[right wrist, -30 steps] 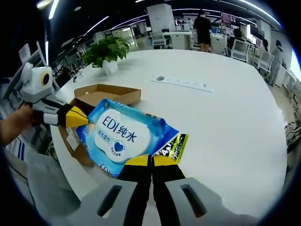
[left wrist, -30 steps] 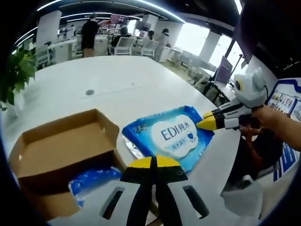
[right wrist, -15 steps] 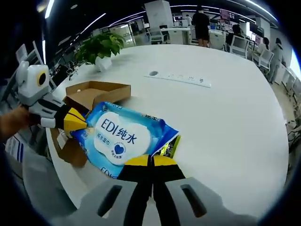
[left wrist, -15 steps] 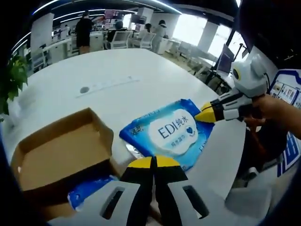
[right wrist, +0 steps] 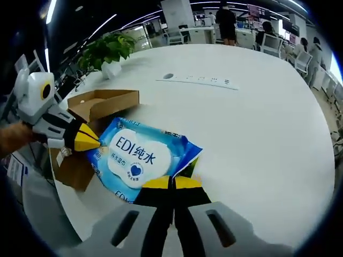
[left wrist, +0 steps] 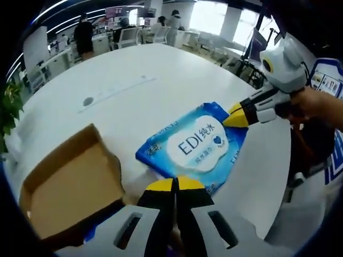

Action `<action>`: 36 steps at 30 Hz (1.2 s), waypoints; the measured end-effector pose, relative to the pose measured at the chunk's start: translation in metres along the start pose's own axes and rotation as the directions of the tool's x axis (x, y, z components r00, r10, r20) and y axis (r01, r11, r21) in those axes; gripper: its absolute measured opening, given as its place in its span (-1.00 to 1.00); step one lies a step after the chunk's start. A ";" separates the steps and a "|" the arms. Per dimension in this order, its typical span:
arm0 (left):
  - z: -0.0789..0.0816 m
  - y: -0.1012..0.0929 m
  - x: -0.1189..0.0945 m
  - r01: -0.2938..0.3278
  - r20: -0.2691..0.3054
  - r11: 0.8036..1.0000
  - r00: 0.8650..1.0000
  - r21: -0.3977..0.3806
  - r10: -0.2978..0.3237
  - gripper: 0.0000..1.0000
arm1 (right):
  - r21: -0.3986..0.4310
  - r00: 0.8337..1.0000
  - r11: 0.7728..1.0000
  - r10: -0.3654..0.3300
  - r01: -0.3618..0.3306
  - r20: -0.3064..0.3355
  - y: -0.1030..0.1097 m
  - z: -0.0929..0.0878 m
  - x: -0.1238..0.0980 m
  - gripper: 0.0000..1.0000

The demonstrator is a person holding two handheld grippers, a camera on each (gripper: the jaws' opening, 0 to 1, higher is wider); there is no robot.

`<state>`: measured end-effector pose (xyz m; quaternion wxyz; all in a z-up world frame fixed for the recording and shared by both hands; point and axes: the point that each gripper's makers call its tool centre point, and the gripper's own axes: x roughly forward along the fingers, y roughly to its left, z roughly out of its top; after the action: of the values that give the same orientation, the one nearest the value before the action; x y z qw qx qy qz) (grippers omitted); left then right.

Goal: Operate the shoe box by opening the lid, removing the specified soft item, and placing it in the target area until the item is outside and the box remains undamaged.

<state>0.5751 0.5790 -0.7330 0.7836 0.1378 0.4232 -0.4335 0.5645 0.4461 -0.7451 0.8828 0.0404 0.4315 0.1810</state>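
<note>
— While you hold both grippers over the white worktop [left wrist: 161, 69], where is the soft item?

— Outside the box. The blue wipes pack [left wrist: 195, 144] is stretched between your two tools beside the open cardboard shoe box [left wrist: 69, 184]. Your left gripper [left wrist: 175, 184] has its jaws pressed together on the pack's near edge; in the left gripper view your right gripper [left wrist: 236, 115] comes in from the right, its yellow tips pinching the pack's far corner.

— What does the right gripper view add?

— The mirror of that. Your right gripper [right wrist: 172, 183] sits with jaws closed on the wipes pack [right wrist: 140, 155] at its own near edge, and your left gripper [right wrist: 86, 140] enters from the left, gripping the opposite end. A yellow-and-black printed underside of the pack shows just above your right jaws. Beyond the shoe box [right wrist: 99, 104] stands a potted plant [right wrist: 107, 51].

— And what does the left gripper view alone show?

— The box's bare brown floor, and your hand [left wrist: 316, 104] behind the right gripper. Whether the pack touches the worktop I cannot tell.
</note>
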 end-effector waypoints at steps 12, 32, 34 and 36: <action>-0.004 0.003 0.013 -0.025 -0.046 0.997 0.999 0.068 0.028 -1.00 | 0.009 1.000 1.000 0.003 -0.003 -0.014 -0.008 -0.007 0.014 -1.00; -0.005 0.002 0.020 -0.050 -0.049 0.991 0.997 0.123 0.056 -1.00 | 0.026 1.000 1.000 0.001 -0.001 -0.005 -0.013 -0.015 0.021 -1.00; -0.006 0.002 0.020 -0.052 -0.055 0.990 0.997 0.134 0.060 -1.00 | 0.035 1.000 0.999 0.000 0.000 -0.002 -0.014 -0.015 0.021 -1.00; -0.006 0.002 0.019 -0.056 -0.056 0.989 0.996 0.139 0.064 -1.00 | 0.041 1.000 0.999 0.000 0.000 -0.002 -0.014 -0.015 0.021 -1.00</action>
<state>0.5788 0.5732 -0.7525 0.7717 0.2173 0.4116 -0.4334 0.5683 0.4394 -0.7732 0.8815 0.0583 0.4358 0.1721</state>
